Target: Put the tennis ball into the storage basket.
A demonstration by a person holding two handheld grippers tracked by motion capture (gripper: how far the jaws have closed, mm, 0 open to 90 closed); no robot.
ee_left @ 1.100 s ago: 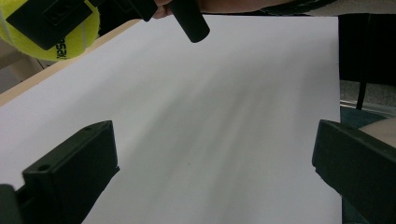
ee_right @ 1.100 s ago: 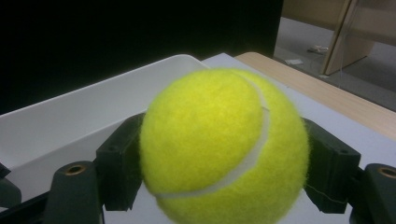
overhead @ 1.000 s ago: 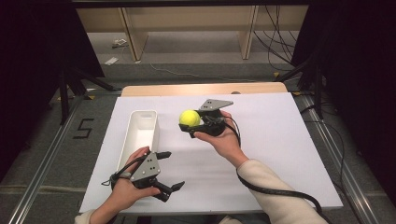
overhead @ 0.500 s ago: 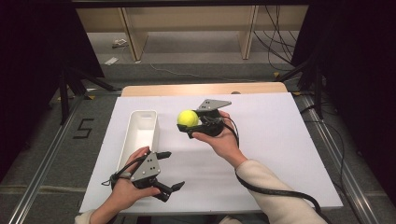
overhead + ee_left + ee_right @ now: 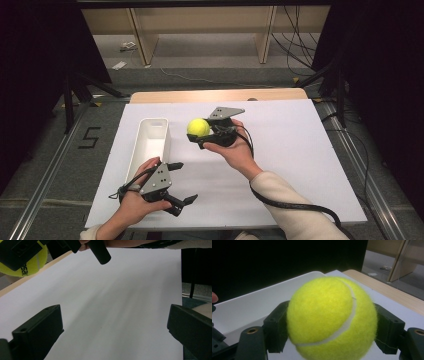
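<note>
Tennis ball [image 5: 198,127], yellow-green with a pale seam, sits squeezed between the two black fingers [image 5: 276,330] of the right gripper [image 5: 202,141], one pad pressed on each side of it, so that the fingers are clamped on the ball. In the right gripper view the ball [image 5: 332,318] bulges above and in front of the pads, with the far pad [image 5: 388,331] touching its opposite flank. From the high view the right hand [image 5: 234,146] holds this gripper above the white sheet [image 5: 300,145] that covers the counter [image 5: 220,95], and the ball hangs just beside the far end of a long white bin [image 5: 148,145], not inside it. The left gripper [image 5: 180,185] lies lower down near the front edge of the sheet, held by the left hand [image 5: 134,205] close to the bin's near end; its fingers [image 5: 37,332] stand wide apart with bare white sheet between them. In the left gripper view the ball [image 5: 27,263] appears at the upper left corner, well apart from those spread fingers.
</note>
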